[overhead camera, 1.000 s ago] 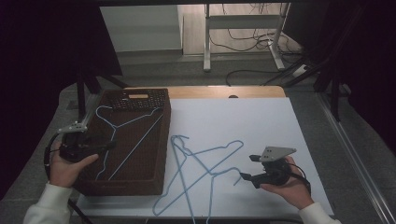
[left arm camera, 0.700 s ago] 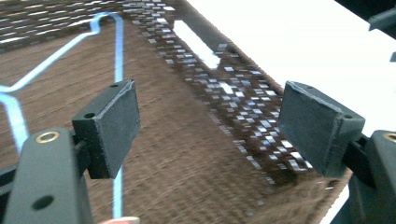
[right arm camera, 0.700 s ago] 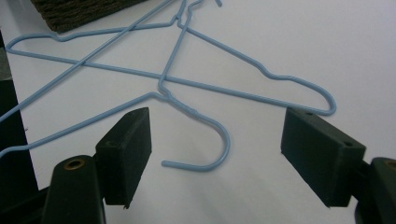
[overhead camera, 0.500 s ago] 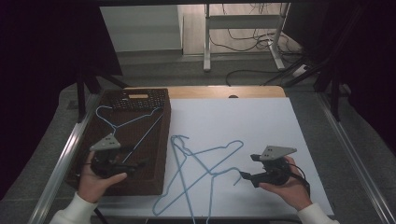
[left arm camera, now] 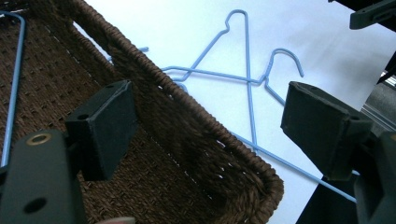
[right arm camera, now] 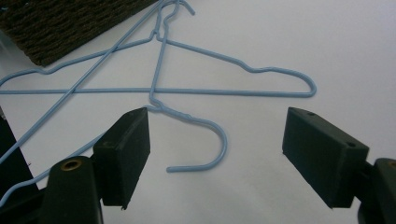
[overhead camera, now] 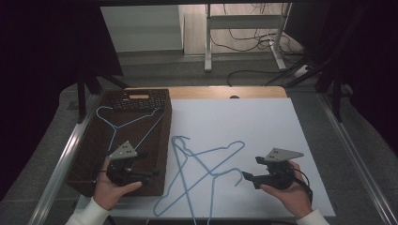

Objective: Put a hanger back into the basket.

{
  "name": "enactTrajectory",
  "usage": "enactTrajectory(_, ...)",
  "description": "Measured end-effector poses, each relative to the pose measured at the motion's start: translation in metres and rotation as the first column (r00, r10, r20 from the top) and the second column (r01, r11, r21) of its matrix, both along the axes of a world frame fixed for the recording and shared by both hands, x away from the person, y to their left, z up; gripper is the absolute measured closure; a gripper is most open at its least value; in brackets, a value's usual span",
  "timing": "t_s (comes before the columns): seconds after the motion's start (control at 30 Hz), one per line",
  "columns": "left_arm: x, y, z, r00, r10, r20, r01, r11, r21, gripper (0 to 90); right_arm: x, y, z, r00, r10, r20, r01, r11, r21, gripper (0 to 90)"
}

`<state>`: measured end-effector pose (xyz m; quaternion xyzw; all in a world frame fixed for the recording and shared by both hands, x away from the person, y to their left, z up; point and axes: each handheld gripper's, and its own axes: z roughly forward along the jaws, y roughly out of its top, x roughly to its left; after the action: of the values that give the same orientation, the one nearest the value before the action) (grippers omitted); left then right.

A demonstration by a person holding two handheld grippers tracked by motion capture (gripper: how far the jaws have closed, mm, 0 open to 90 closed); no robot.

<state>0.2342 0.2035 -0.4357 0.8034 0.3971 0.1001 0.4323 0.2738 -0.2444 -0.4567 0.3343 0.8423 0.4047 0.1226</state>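
Note:
Two blue wire hangers (overhead camera: 202, 161) lie crossed on the white tabletop (overhead camera: 244, 126). A third blue hanger (overhead camera: 126, 123) lies inside the brown wicker basket (overhead camera: 89, 154) at the left. My left gripper (overhead camera: 151, 172) hovers open over the basket's near right corner; its jaws straddle the basket rim (left arm camera: 201, 135), with the crossed hangers (left arm camera: 246, 79) beyond. My right gripper (overhead camera: 247, 178) is open at the near right and points left. The hook of one hanger (right arm camera: 205, 140) lies on the table between its jaws, untouched.
A black keypad-like device (overhead camera: 138, 99) sits at the basket's far end. Metal rails (overhead camera: 61, 168) run along both table sides. A desk frame (overhead camera: 244, 33) and cables stand on the floor beyond. The white top's far right is bare.
My left gripper has moved from the basket's left side across to its near right corner, turning toward the crossed hangers. The right gripper has stayed put.

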Motion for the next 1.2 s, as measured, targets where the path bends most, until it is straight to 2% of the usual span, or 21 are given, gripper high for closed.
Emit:
enactTrajectory(0.43, 0.001, -0.001, 0.000, 0.9999, 0.013, -0.005, -0.013, 0.9999, -0.006, 17.5, 0.000, 0.003, 0.001, 0.9977, -0.057, -0.036, 0.058, 0.998, 0.031, 20.8)
enactTrajectory(0.5, 0.000, -0.001, 0.001, 0.9999, 0.014, -0.001, -0.014, 0.9999, -0.002, 17.5, -0.001, 0.008, 0.002, 0.9979, -0.048, -0.042, 0.050, 0.998, 0.036, 21.2)
enactTrajectory(0.63, 0.001, -0.003, -0.001, 0.9999, 0.012, -0.006, -0.012, 0.9999, 0.009, 17.5, -0.006, 0.025, 0.001, 0.9988, -0.001, -0.049, 0.001, 1.000, 0.004, 25.9)
enactTrajectory(0.77, 0.001, -0.004, -0.001, 1.0000, 0.007, -0.005, -0.007, 0.9999, 0.013, 17.5, -0.007, 0.041, -0.002, 0.9977, 0.026, -0.062, -0.028, 0.999, -0.027, 35.6)
enactTrajectory(0.87, 0.001, -0.003, -0.001, 0.9999, 0.010, -0.007, -0.009, 0.9999, 0.011, 17.5, -0.009, 0.054, -0.009, 0.9955, 0.034, -0.089, -0.038, 0.998, -0.048, 48.0)
enactTrajectory(0.93, 0.000, -0.004, -0.001, 0.9999, 0.007, -0.007, -0.007, 0.9999, 0.011, 17.4, -0.013, 0.066, -0.014, 0.9936, 0.051, -0.101, -0.059, 0.995, -0.083, 60.4)
enactTrajectory(1.0, 0.000, -0.005, -0.001, 1.0000, 0.002, -0.005, -0.002, 0.9999, 0.016, 17.4, -0.016, 0.076, -0.018, 0.9901, 0.086, -0.111, -0.097, 0.991, -0.095, 72.8)
enactTrajectory(1.1, -0.001, -0.006, 0.000, 1.0000, -0.001, -0.005, 0.001, 0.9998, 0.018, 17.3, -0.018, 0.092, -0.026, 0.9833, 0.118, -0.138, -0.135, 0.983, -0.121, 84.8)
enactTrajectory(1.2, -0.001, -0.006, 0.000, 1.0000, 0.000, -0.005, 0.000, 0.9998, 0.019, 17.3, -0.019, 0.107, -0.036, 0.9741, 0.157, -0.163, -0.181, 0.972, -0.147, 89.2)
